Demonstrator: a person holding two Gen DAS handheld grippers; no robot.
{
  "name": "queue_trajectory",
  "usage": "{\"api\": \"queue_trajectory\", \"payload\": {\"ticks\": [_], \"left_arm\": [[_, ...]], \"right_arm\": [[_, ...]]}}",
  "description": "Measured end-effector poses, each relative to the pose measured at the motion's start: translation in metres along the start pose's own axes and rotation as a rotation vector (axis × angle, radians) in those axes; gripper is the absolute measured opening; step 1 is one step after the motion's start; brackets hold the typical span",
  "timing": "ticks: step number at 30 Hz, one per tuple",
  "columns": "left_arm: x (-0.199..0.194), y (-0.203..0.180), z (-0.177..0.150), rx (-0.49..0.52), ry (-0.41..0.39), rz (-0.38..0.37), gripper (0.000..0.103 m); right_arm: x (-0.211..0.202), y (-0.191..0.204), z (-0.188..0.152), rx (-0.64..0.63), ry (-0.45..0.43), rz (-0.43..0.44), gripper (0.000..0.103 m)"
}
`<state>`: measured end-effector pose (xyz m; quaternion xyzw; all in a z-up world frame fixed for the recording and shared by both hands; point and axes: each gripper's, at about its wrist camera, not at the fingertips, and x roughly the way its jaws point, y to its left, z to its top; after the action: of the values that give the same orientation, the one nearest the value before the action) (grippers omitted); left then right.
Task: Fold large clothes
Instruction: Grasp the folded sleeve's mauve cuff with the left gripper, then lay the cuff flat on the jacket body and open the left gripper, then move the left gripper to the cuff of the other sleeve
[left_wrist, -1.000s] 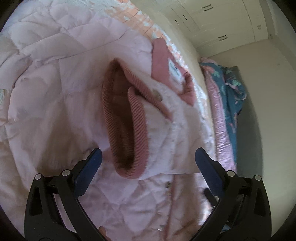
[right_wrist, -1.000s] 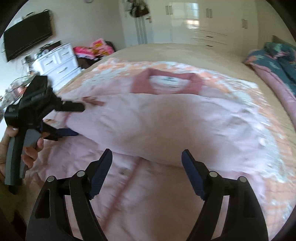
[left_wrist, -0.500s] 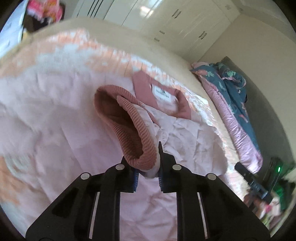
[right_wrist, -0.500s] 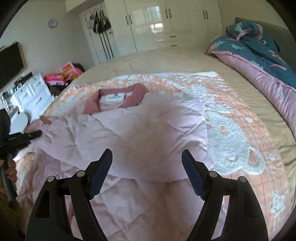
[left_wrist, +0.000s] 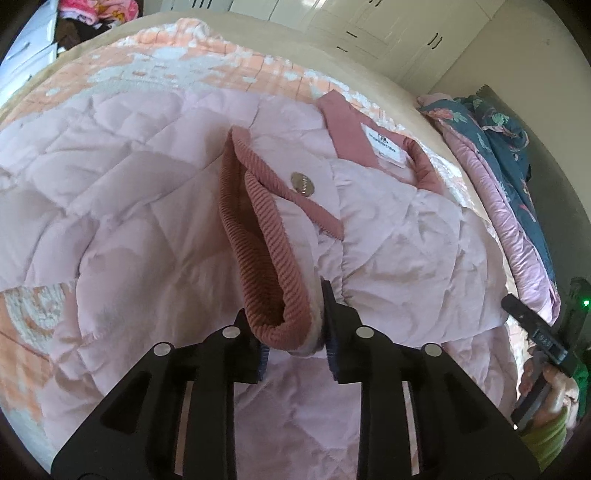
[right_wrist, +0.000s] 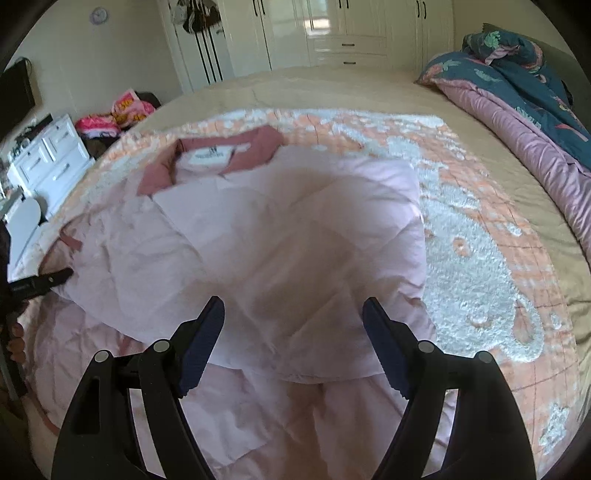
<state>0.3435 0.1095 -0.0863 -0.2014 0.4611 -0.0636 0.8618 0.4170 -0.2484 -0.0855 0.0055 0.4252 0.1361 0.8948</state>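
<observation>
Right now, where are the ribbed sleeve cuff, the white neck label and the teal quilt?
ribbed sleeve cuff (left_wrist: 258, 258): left wrist view, on its ribbed outer band.
white neck label (right_wrist: 209, 158): right wrist view, label's middle.
teal quilt (right_wrist: 517, 70): right wrist view, its bunched top.

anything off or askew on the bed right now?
Nothing damaged or spilled. The pink jacket lies half-folded and rumpled on the blanket, its ribbed cuff standing up between the left gripper jaws, which are opening. A dark quilt is bunched along the bed's far edge.
</observation>
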Motion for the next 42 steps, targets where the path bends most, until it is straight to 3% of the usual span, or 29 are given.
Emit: {"api": "queue_trajectory", "payload": {"ticks": [4, 14, 19, 20, 23, 27, 29, 32, 37, 38, 42], "left_arm": [[0.001, 0.000, -0.003, -0.004, 0.005, 0.001, 0.021], [0.000, -0.003, -0.002, 0.004, 0.020, 0.011, 0.027], [-0.006, -0.012, -0.001, 0.044, 0.017, 0.058, 0.038], [-0.006, -0.013, -0.002, 0.047, 0.019, 0.059, 0.040], [-0.010, -0.014, -0.002, 0.046, 0.019, 0.068, 0.050], [-0.017, -0.015, -0.003, 0.034, 0.011, 0.061, 0.053], [-0.021, -0.015, -0.003, 0.033, 0.007, 0.062, 0.072], [-0.028, -0.018, -0.005, 0.044, -0.008, 0.074, 0.074], [-0.041, -0.021, -0.008, 0.040, -0.028, 0.093, 0.092], [-0.043, -0.021, -0.009, 0.039, -0.030, 0.098, 0.093], [-0.058, -0.019, -0.009, 0.025, -0.046, 0.098, 0.094]], "right_arm": [[0.018, -0.010, -0.007, 0.031, 0.063, -0.034, 0.076], [0.022, -0.016, -0.013, 0.087, 0.059, -0.043, 0.079], [0.004, -0.014, -0.010, 0.126, 0.044, 0.002, 0.080], [0.002, -0.014, -0.009, 0.137, 0.042, 0.012, 0.086], [-0.006, -0.011, -0.008, 0.157, 0.029, 0.040, 0.090], [-0.016, -0.006, -0.005, 0.146, 0.012, 0.058, 0.091], [-0.019, -0.004, -0.003, 0.145, 0.010, 0.063, 0.091], [-0.024, -0.002, -0.002, 0.145, 0.000, 0.071, 0.091], [-0.033, 0.006, 0.000, 0.136, -0.011, 0.083, 0.092], [-0.034, 0.008, 0.000, 0.135, -0.012, 0.085, 0.098], [-0.044, 0.017, 0.000, 0.135, -0.032, 0.098, 0.099]]}}
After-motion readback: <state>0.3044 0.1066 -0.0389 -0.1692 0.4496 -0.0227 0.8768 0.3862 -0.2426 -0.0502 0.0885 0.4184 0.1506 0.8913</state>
